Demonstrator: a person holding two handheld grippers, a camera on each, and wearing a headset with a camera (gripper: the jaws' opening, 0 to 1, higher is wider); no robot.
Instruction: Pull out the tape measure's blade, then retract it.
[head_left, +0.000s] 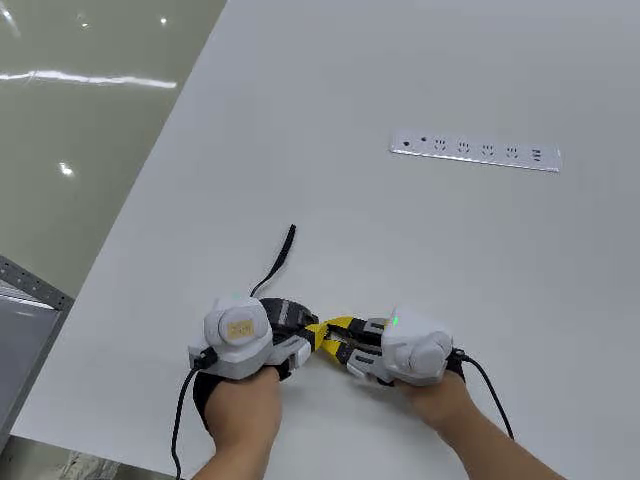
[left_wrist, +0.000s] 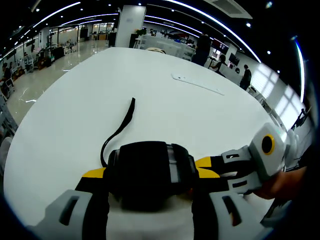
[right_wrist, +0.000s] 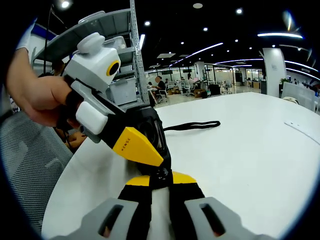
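Tape measure (head_left: 288, 313): black case, low over the white table (head_left: 400, 250), near its front edge. L gripper (left_wrist: 150, 170) clamps it across the body, jaws spread to case width. Judged purpose: L anchors the case so R can draw the blade.

R gripper (right_wrist: 161, 176): jaws narrow, tips together at the case mouth. What they pinch is too small to tell, prob. the blade hook. No blade length visible.

Case mouth faces R gripper, so the pull axis runs L-R across the person, approx. parallel to the front edge. Wrist strap (head_left: 278, 262) trails away over the table. Power strip (head_left: 475, 152) lies well apart.
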